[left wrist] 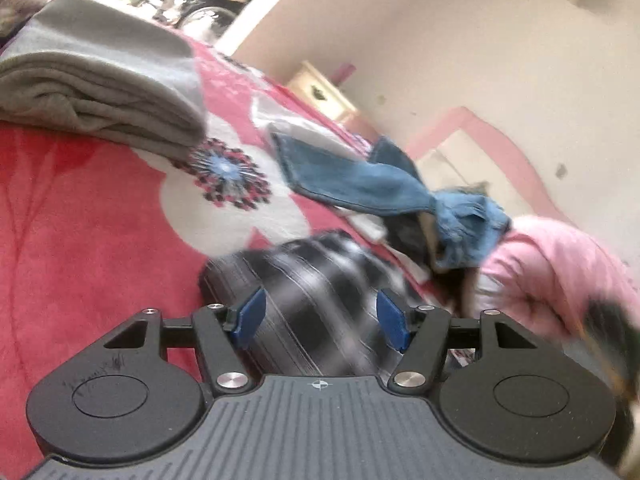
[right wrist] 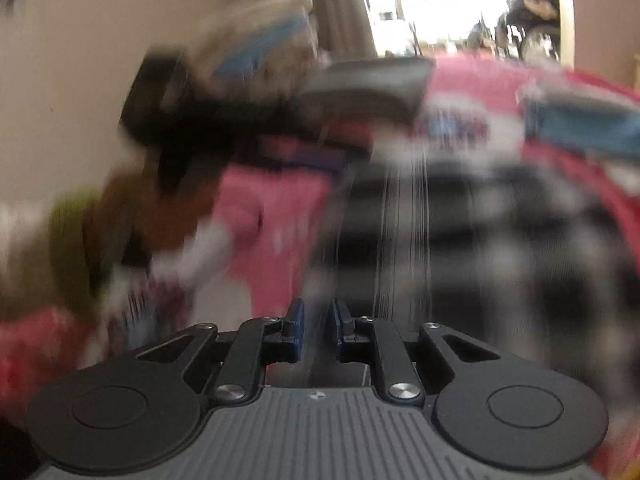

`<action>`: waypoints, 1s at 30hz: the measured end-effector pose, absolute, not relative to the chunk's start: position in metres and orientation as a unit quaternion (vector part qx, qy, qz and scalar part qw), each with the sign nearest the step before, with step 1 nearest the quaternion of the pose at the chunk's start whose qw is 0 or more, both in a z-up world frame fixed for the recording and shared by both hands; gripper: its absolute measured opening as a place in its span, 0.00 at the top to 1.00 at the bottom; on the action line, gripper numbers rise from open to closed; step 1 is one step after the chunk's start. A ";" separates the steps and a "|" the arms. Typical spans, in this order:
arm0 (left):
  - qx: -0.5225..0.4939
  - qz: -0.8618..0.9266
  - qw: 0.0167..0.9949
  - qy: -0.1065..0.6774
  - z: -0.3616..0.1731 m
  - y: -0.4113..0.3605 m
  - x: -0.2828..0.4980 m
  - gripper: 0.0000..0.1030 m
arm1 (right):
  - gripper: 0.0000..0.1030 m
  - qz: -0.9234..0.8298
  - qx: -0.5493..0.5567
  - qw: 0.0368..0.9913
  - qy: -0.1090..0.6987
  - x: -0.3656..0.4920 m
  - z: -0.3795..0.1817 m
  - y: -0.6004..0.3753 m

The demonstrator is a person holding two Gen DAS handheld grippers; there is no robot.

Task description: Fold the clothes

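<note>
Left gripper (left wrist: 320,316): blue pads spread wide apart, nothing between them, hovering over the black-and-white plaid garment (left wrist: 320,292), which lies on the red floral bedspread (left wrist: 88,216) at 6 o'clock in the left wrist view. Folded grey garment (left wrist: 104,80) at 10 o'clock; blue denim piece (left wrist: 352,184) at 2 o'clock, a pink garment (left wrist: 560,276) beyond it at 3 o'clock. Right gripper (right wrist: 319,328): pads nearly together; view heavily blurred, cannot tell whether they pinch the plaid cloth directly ahead.
</note>
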State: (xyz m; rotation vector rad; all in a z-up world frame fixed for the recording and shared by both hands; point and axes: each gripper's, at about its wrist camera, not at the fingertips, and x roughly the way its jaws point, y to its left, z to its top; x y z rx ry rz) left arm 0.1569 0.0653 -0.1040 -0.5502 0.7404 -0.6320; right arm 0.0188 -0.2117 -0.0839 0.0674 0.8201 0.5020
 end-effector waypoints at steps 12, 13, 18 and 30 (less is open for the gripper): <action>-0.238 -0.246 0.858 0.382 -0.111 0.060 0.171 0.41 | 0.85 0.224 0.039 0.904 0.363 -0.039 -0.083 -0.208; -0.235 -0.240 0.861 0.383 -0.109 0.059 0.171 0.41 | 0.85 0.221 0.033 0.900 0.374 -0.042 -0.092 -0.205; -0.217 -0.201 0.873 0.387 -0.092 0.060 0.168 0.41 | 0.85 0.213 0.065 0.898 0.379 -0.060 -0.103 -0.215; -0.113 -0.086 0.895 0.422 0.008 0.093 0.095 0.35 | 0.82 0.150 0.185 0.921 0.309 -0.069 -0.089 -0.270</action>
